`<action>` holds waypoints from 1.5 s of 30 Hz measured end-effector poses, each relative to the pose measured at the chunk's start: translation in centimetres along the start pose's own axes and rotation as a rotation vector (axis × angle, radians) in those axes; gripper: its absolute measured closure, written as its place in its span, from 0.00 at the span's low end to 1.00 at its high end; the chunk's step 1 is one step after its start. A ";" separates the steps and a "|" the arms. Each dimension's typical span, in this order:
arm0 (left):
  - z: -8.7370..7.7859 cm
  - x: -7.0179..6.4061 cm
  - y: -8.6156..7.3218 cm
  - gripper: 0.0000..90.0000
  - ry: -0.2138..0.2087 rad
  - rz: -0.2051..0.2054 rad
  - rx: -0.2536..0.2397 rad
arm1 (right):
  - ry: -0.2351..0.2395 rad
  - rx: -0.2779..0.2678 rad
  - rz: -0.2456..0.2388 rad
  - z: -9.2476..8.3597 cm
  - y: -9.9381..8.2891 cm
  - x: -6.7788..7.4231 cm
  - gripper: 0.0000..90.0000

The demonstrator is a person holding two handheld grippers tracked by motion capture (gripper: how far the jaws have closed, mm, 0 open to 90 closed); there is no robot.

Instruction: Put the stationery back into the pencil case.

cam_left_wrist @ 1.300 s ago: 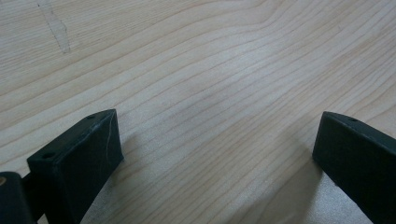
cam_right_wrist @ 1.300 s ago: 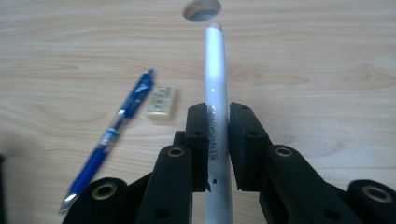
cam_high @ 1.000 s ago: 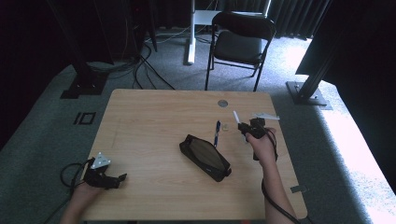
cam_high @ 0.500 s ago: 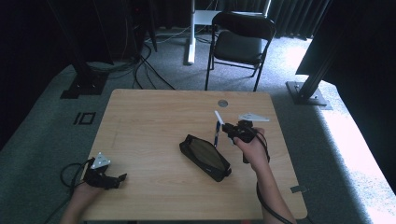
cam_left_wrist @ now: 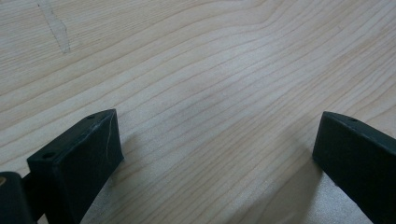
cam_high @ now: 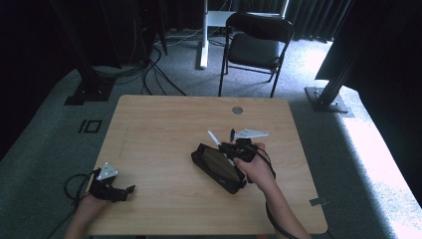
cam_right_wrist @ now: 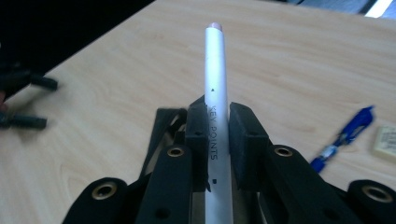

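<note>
Right hand-held gripper (cam_right_wrist: 217, 135) clenched on white pen (cam_right_wrist: 216, 93), mid-barrel, pen held over open black pencil case (cam_high: 219, 167) on tabletop (cam_high: 164, 124). Pen looks light, stiff, smooth; likely to slip or pivot, so mid-barrel grip suits. Left hand-held gripper (cam_high: 130, 189) released, jaws wide, resting near tabletop's front corner. Blue pen (cam_right_wrist: 343, 137) lies nearby.

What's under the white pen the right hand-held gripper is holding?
The black pencil case lies beneath the white pen, held by the right hand-held gripper. The case's inside is hidden behind the gripper.
</note>
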State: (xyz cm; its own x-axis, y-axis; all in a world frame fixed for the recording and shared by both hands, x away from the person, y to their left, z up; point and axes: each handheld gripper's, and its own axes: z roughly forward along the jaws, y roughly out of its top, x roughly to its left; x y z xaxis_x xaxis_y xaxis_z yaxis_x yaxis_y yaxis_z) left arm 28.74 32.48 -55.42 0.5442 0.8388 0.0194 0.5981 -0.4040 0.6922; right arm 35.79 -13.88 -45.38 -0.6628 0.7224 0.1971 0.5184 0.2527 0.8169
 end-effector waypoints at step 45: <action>0.0 0.0 0.0 0.02 0.000 -0.001 0.000 | -0.002 0.307 -0.142 4.6 -2.0 1.5 0.86</action>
State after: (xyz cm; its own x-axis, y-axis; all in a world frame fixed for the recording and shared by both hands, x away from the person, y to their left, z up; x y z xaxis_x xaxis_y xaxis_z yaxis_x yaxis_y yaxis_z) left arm 28.73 32.48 -55.42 0.5439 0.8389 0.0185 0.5987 -0.4034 0.6920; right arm 36.18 -10.34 -49.21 -0.7392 0.6673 0.0916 0.5598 0.5329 0.6345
